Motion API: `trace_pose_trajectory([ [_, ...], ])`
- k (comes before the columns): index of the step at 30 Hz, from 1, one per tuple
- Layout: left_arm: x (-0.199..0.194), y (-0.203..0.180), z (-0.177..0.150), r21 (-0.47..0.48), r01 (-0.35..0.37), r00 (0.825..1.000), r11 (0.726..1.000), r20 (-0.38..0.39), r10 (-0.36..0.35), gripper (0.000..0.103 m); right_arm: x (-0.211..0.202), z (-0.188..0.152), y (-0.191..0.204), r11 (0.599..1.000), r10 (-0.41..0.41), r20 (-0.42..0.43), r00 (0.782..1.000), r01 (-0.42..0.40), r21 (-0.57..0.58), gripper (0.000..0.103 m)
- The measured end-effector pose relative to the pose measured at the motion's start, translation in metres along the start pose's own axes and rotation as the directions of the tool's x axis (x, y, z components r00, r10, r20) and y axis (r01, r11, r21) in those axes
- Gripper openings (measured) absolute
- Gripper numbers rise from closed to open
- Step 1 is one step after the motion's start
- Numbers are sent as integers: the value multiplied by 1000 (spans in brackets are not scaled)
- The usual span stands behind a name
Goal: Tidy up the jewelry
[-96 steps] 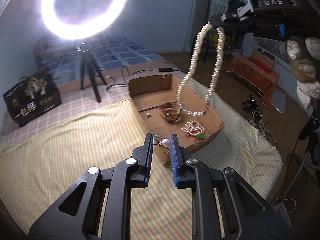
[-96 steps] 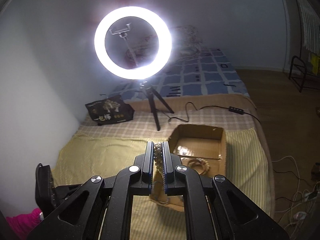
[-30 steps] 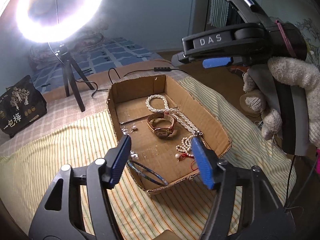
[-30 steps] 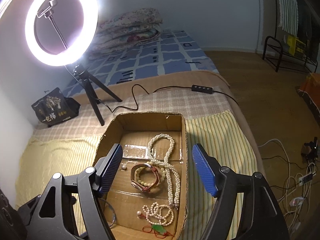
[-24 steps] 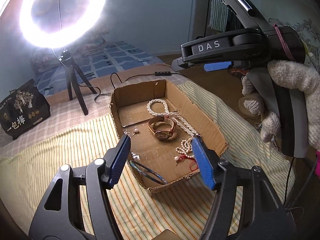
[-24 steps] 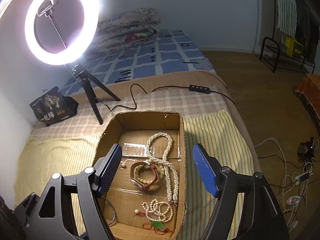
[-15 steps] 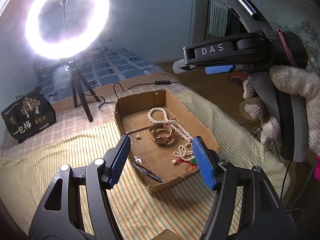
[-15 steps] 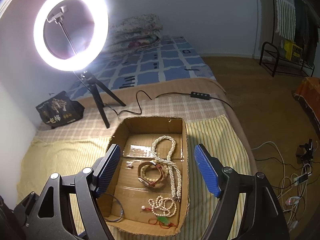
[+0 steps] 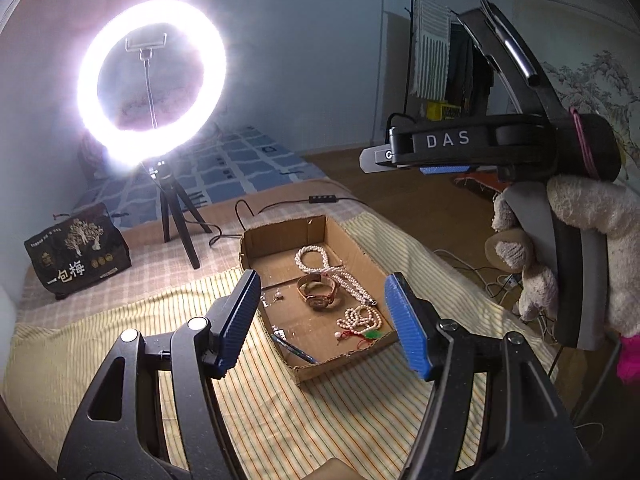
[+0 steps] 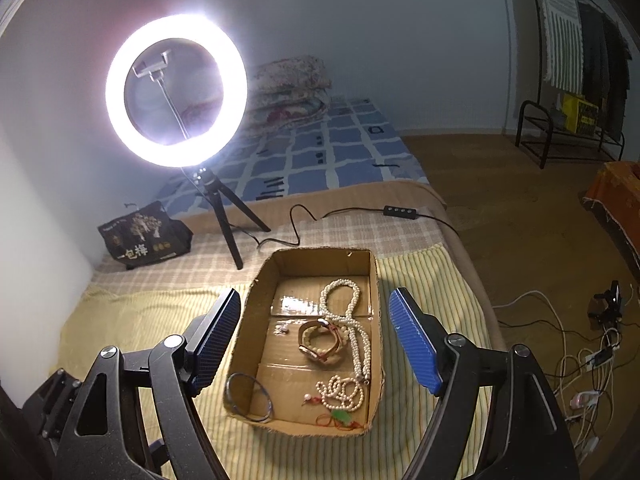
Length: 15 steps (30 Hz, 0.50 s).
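Observation:
An open cardboard box (image 10: 250, 312) (image 9: 362, 248) lies on the striped bed cover. In it lie a long pearl necklace (image 10: 354, 320) (image 9: 328, 268), a brown watch (image 10: 320, 340) (image 9: 318, 294), a small bead bracelet with a green charm (image 10: 340, 394) (image 9: 360, 320), a dark bangle (image 10: 248, 396) (image 9: 294, 350) and small earrings (image 10: 284, 329). My left gripper (image 9: 320, 320) is open and empty, above the box's near side. My right gripper (image 10: 312, 344) is open and empty, high over the box; it also shows in the left wrist view (image 9: 444, 168), held by a gloved hand.
A lit ring light on a tripod (image 10: 176, 92) (image 9: 152, 88) stands behind the box, with its cable and switch (image 10: 400, 211). A black printed bag (image 10: 146, 236) (image 9: 76, 256) sits at the left. Cables (image 10: 592, 356) lie on the floor at the right.
Both grippers were shut 3.2 s ago, the right on the pearl necklace, the left on a small pearl piece; both are now open. Over the last second both pulled back and up from the box.

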<state>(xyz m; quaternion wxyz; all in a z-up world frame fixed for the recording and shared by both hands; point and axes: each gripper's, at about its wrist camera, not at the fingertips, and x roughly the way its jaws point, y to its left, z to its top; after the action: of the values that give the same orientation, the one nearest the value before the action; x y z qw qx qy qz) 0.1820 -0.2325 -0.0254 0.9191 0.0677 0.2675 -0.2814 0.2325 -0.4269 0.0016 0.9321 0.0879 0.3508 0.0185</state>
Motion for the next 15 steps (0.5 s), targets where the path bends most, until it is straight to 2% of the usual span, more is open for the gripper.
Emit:
trace_pose_trajectory([
  [2,-9,-2,0,2,-1,1000,1000,10,1,74,-10,-3,-1,1000,1,16,1000,-1,16,77],
  [11,-45,-2,-5,14,-22,999,1000,47,21,76,-40,-27,-4,996,-8,48,999,4,86,80],
  [15,-57,6,-10,-13,-27,998,1000,56,28,81,-51,-38,-2,995,-40,54,998,35,90,80],
])
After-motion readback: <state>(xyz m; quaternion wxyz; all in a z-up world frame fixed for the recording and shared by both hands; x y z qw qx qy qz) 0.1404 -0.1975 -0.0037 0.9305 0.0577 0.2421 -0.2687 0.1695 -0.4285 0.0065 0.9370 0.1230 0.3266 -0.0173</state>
